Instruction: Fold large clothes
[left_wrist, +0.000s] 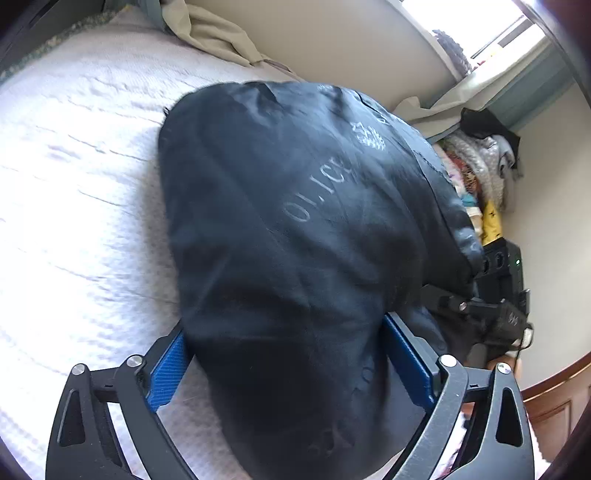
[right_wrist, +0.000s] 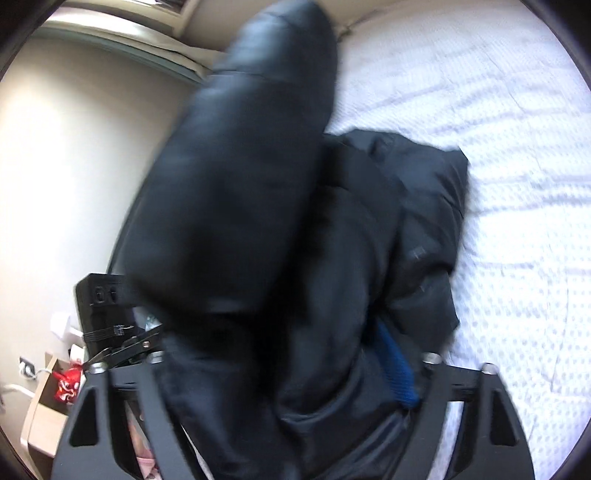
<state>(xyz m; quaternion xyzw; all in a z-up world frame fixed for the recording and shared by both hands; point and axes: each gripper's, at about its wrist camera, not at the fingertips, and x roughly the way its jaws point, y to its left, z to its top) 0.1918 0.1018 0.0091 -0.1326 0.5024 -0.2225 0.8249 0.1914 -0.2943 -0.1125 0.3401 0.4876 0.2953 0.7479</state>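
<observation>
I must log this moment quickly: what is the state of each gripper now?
Left gripper: pads wide apart, the dark jacket bulging between them; a real grip cannot be told.
Right gripper: buried in the jacket; cannot be told.
</observation>
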